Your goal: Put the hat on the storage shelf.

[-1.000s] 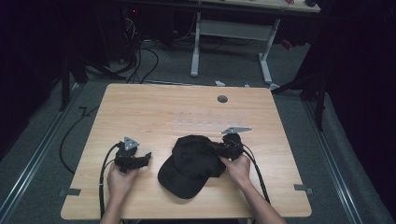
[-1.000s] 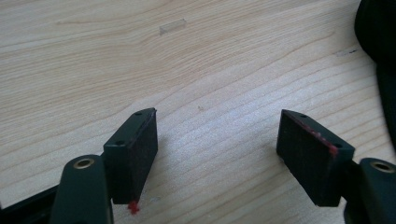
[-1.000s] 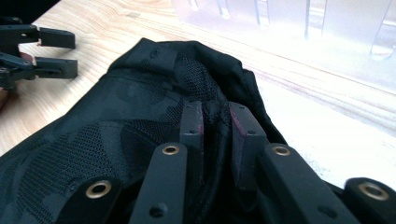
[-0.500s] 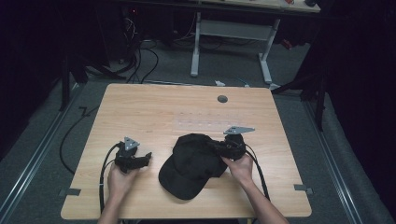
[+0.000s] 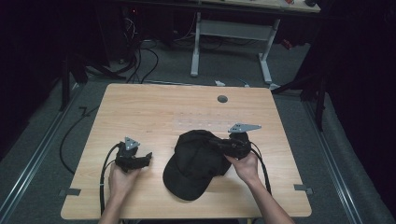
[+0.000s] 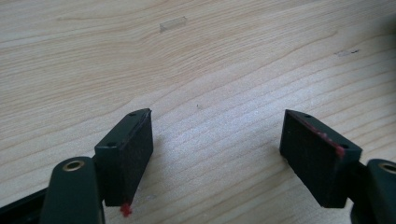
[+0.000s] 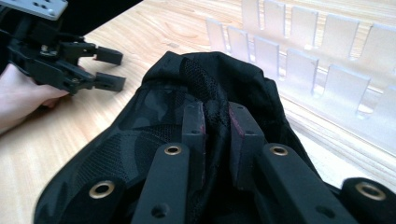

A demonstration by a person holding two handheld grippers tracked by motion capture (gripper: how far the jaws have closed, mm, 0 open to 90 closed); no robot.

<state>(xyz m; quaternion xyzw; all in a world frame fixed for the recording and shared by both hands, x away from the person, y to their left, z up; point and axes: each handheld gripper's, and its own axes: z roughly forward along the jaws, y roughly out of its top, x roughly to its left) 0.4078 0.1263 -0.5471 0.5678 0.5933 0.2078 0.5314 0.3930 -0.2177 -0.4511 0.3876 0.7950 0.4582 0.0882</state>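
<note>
A person is working at a wooden table (image 5: 154, 112) with 2 handheld grippers. The right gripper (image 7: 216, 122) is pinching a fold of a black cap (image 5: 196, 161), its jaws closed tight on the mesh fabric at the crown. The cap is lying near the table's front edge, between the 2 hands, its brim pointing toward the person. The left gripper (image 6: 217, 154) is resting just left of the cap, apart from it, its jaws spread wide over bare wood. A clear slotted rack (image 7: 322, 56) is lying on the table beyond the cap.
</note>
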